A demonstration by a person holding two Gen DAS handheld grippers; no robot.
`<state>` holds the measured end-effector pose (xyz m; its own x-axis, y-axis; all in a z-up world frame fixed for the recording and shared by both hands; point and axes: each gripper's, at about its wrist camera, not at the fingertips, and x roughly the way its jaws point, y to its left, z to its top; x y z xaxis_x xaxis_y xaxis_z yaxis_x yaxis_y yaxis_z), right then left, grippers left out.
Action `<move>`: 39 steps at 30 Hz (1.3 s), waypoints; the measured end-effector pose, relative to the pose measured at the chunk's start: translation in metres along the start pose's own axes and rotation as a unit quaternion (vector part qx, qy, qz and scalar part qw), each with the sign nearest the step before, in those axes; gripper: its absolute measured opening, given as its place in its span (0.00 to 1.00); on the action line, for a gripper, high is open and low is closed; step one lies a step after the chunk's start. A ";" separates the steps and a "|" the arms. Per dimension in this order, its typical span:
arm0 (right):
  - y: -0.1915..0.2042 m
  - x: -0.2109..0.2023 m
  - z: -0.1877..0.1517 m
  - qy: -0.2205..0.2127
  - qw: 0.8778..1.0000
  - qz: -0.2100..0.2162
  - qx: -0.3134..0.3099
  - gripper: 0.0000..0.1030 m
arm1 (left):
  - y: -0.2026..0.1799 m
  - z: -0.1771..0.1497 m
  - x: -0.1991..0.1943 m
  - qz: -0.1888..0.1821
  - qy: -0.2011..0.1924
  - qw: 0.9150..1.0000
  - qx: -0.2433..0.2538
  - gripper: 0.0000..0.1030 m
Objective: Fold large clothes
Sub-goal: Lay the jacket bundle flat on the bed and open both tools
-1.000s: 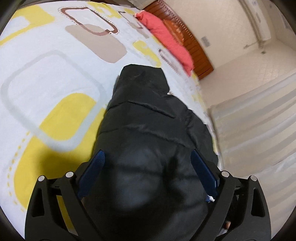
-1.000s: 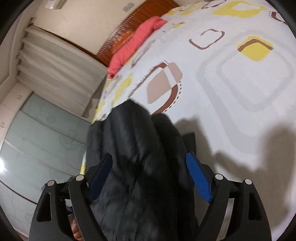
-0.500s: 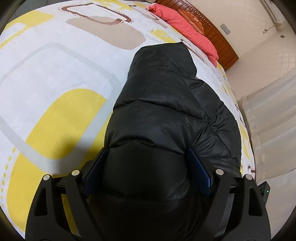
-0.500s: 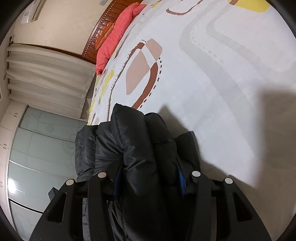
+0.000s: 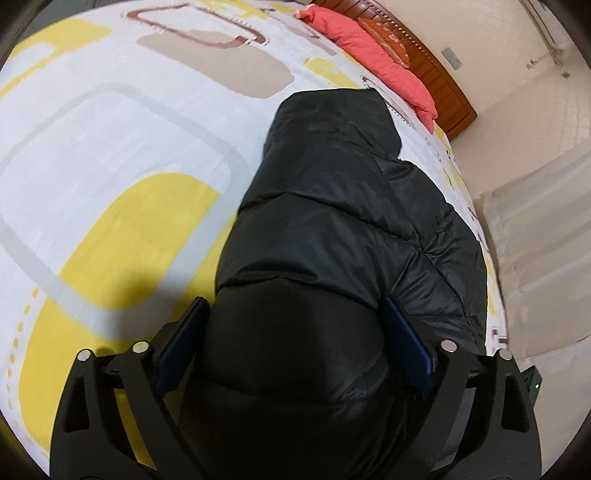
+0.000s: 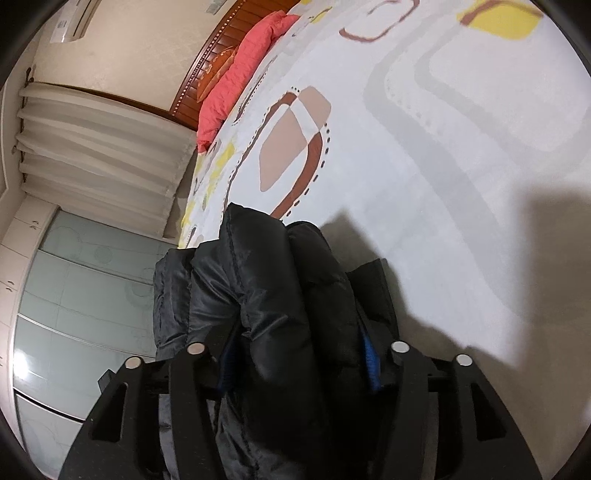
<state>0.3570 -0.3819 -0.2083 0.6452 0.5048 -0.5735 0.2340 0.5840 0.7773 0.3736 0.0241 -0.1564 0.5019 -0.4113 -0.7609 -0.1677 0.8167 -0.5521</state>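
black puffer jacket [image 5: 332, 229] (on bedspread [image 5: 110, 147]) within both grippers' jaws

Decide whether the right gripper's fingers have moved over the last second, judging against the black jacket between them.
Yes. The right gripper has closed: its blue pads, earlier set wide apart beside the black jacket, now press into the padded fabric from both sides.

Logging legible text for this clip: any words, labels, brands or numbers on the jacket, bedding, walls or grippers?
None can be read.
Black puffer jacket: no logo or tag visible.
Bedspread: shapes only, no lettering.
Wall unit: dark marks, too small and blurred to read.
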 end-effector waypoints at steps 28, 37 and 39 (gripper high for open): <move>0.094 -0.126 -0.170 -0.107 0.925 -0.264 -0.250 0.59 | -0.010 -0.135 -0.163 0.184 -0.137 0.957 0.179 0.92; 0.111 -0.142 -0.216 -0.133 0.909 -0.272 -0.287 0.59 | -0.018 -0.174 -0.195 0.175 -0.163 0.951 0.195 0.92; 0.113 -0.146 -0.221 -0.137 0.908 -0.272 -0.287 0.59 | -0.021 -0.179 -0.201 0.178 -0.167 0.949 0.201 0.92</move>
<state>0.1285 -0.2488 -0.0943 0.7228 -0.0879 -0.6855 0.2046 0.9746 0.0908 0.1242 0.0176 -0.0527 0.7269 0.0160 -0.6865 -0.0738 0.9958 -0.0548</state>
